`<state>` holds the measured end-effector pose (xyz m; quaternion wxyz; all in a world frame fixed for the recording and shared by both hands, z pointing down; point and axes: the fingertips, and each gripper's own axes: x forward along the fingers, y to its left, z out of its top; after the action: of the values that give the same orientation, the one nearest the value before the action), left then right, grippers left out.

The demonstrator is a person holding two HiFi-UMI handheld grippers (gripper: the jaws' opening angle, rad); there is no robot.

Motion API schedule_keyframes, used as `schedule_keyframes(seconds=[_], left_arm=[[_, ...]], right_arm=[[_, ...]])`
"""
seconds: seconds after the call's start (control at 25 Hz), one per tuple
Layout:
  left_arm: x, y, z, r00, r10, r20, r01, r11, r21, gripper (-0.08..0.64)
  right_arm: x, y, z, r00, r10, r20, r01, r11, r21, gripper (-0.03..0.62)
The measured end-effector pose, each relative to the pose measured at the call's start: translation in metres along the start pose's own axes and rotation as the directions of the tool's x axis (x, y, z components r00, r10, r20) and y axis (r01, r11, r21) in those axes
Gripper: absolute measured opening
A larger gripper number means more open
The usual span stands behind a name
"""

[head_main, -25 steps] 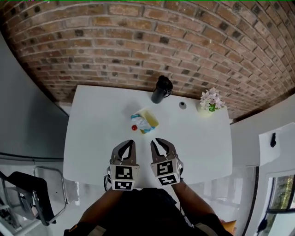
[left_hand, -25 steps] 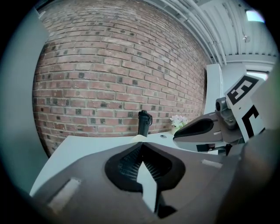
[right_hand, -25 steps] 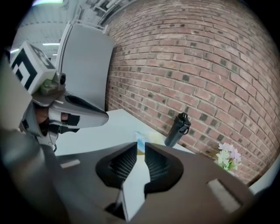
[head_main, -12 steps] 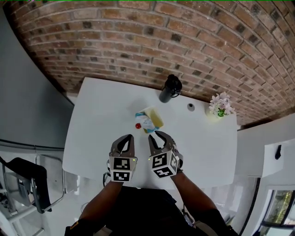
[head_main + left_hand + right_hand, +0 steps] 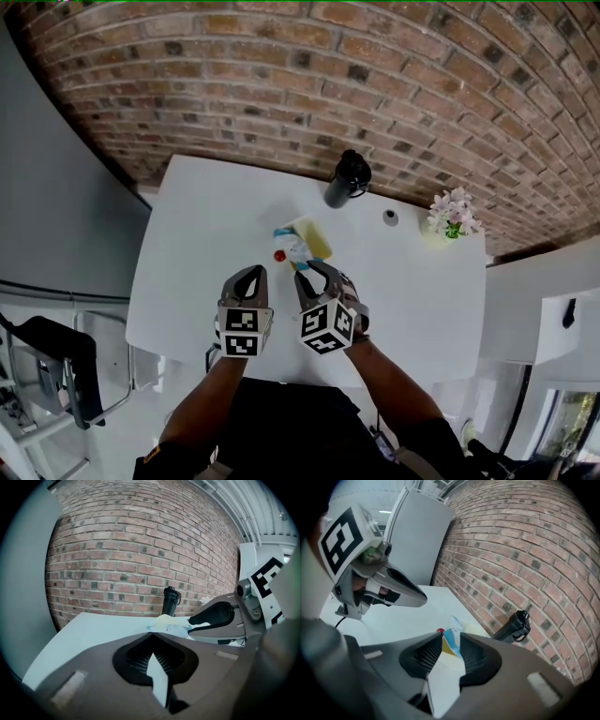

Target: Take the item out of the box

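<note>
right gripper [image 5: 315, 272] jaws were opening, nothing in them yet | box [image 5: 309, 242] sat dead ahead, just past their tips on the counter [image 5: 187, 281] | left gripper [image 5: 247, 277] jaws were closed and empty, farther off

Left tool [image 5: 250, 275] and right tool [image 5: 315, 271] side by side; left tips together, right jaws opening, nothing gripped.

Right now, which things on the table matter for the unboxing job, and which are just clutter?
Job: shallow yellow box; blue-and-white packet in it.
Lying about: black cylindrical bottle; pink-and-white flowers; small grey round object; small red object beside the box.
</note>
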<state>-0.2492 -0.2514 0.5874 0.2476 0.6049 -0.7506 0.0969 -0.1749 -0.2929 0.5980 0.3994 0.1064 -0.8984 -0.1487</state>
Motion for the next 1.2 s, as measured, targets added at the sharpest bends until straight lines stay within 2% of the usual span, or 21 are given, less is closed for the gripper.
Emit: schedule_keyframes(seconds=[0.2, 0.36, 0.52, 0.68, 1.08, 1.2], left_arm=[[0.004, 0.002, -0.003, 1.000, 0.003, -0.009, -0.003, 1.000, -0.001, 0.006], [0.004, 0.003, -0.003, 1.000, 0.002, -0.011, -0.002, 1.000, 0.000, 0.006], [0.001, 0.000, -0.003, 1.000, -0.013, -0.008, 0.013, 1.000, -0.013, 0.006], [-0.004, 0.001, -0.002, 1.000, -0.016, -0.005, 0.016, 1.000, -0.013, 0.005], [-0.022, -0.012, 0.009, 0.999, -0.039, 0.033, 0.039, 0.999, 0.003, 0.006], [-0.032, -0.015, 0.019, 0.998, -0.035, 0.048, 0.033, 0.999, 0.037, 0.005]], right_arm=[[0.009, 0.001, -0.007, 1.000, 0.000, -0.022, -0.001, 0.999, -0.053, 0.112], [0.012, 0.000, -0.007, 0.999, -0.020, -0.033, 0.017, 0.996, -0.086, 0.086], [0.014, 0.001, -0.008, 0.998, -0.037, -0.049, 0.032, 0.993, -0.113, 0.030], [0.014, 0.002, -0.006, 0.997, -0.039, -0.062, 0.032, 0.992, -0.122, 0.020], [-0.020, -0.009, 0.020, 0.997, -0.073, 0.007, 0.073, 0.997, -0.033, 0.011], [-0.036, -0.008, 0.028, 0.996, -0.088, 0.035, 0.087, 0.996, 0.017, 0.011]])
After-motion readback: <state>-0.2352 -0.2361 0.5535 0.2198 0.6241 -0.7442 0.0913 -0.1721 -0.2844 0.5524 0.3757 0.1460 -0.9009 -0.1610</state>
